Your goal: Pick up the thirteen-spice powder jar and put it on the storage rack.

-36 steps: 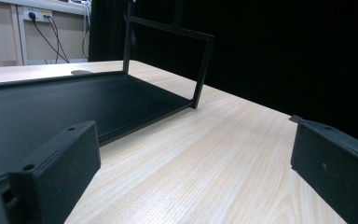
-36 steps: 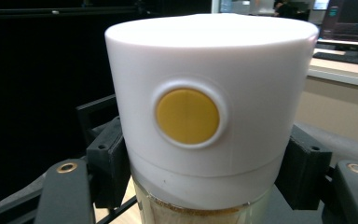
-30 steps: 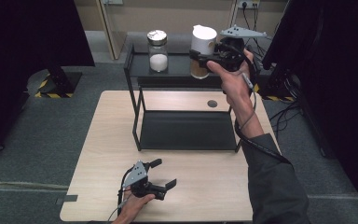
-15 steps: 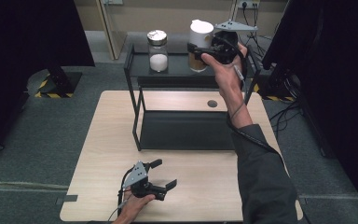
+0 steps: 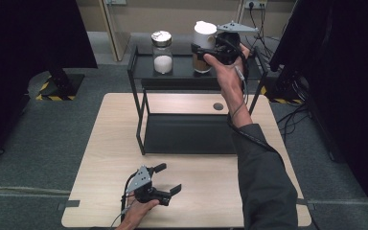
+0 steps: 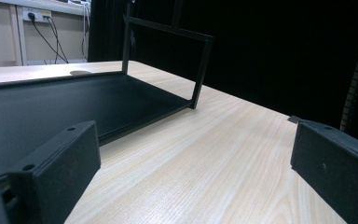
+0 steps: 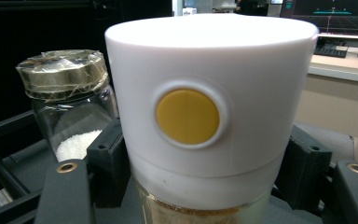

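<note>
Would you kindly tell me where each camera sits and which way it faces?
High view: above the near table edge, looking forward and down; forearms, left gripper, right gripper.
Left gripper view: low over the table, facing the rack; its open jaws.
Right gripper view: on the top shelf, facing the white-lidded jar it clamps; its jaws.
Shared: the right gripper and high views show that jar beside the salt jar.

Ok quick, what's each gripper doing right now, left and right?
Left gripper: open, holding nothing, low over the table.
Right gripper: closed on the white-capped jar, at the rack's top shelf beside the gold-lidded jar.
</note>
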Available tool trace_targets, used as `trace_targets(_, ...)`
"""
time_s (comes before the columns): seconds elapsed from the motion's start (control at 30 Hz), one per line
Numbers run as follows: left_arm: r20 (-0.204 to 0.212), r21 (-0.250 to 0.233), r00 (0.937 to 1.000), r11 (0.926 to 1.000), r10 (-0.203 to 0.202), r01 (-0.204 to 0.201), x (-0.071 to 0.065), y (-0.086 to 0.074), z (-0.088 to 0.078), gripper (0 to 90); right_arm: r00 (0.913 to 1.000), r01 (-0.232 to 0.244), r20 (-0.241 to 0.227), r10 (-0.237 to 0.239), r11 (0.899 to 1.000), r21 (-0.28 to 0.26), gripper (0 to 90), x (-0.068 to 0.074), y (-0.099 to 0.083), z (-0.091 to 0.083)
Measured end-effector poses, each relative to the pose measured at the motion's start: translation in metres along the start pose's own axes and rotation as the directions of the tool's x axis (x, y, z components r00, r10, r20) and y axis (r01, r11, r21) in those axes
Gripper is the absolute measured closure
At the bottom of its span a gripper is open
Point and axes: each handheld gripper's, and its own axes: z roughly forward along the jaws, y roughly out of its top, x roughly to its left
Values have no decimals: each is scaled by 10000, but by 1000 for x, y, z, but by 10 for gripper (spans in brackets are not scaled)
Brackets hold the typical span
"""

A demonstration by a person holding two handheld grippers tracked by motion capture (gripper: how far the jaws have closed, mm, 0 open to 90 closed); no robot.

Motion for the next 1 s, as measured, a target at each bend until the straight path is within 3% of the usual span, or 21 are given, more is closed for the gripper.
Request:
trace_targets(0.67,26,3,10000,10000,9,-9,-1,0,0,9,10000,32,30,-32,9999,-138,305,0,-8,4)
trace_targets(0.8,30,2,10000,10000,5,-5,0,0,0,9,9996,-296,-33,296,9993,-216,150,-2,-7,-1)
trace_targets(1.0,25,25,10000,10000,10,-10,-1,0,1,9,9989,-429,142,436,9981,-437,52,1,-8,-11)
